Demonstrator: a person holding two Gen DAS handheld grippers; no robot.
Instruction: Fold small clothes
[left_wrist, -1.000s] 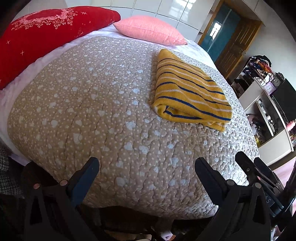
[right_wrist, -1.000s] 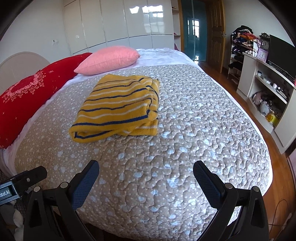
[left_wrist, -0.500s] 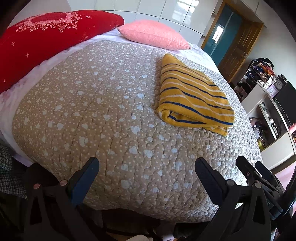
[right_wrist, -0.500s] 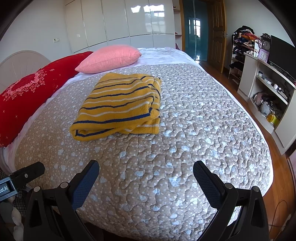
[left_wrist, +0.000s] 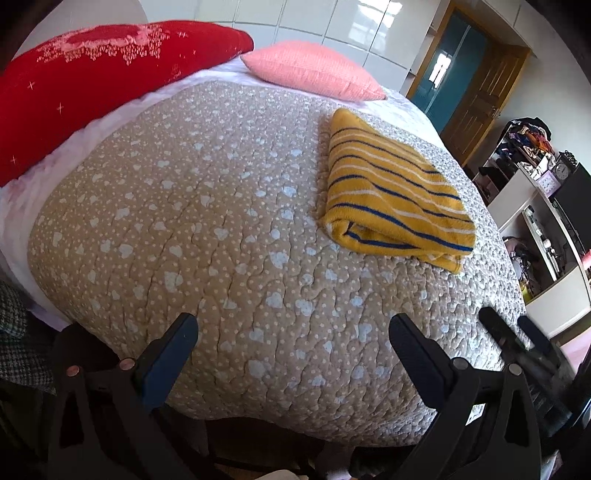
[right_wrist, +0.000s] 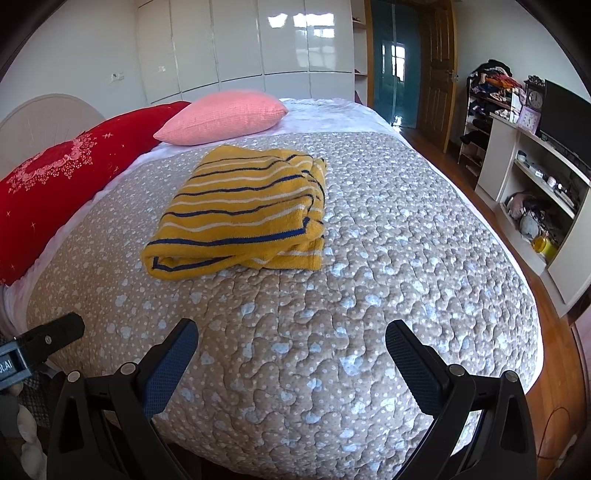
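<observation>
The striped sweater (right_wrist: 236, 210) lies folded on the bed's quilt (right_wrist: 369, 258), at about 11 o'clock from my right claw (right_wrist: 291, 354). Over the last second both claws have drawn back; left claw (left_wrist: 291, 354) and right gape empty. I judge this fold finished.

left gripper (left_wrist: 293, 334): jaws spread wide, nothing between them, fingers at approx 7 and 5 o'clock of its own view, pads (left_wrist: 168, 360) facing inward. right gripper (right_wrist: 291, 338): same, wide apart w/ nothing held, both pointing fwd, level. in left cam the right gripper shows at 4 o'clock; in right cam the left gripper sits at 8 o'clock.
</observation>
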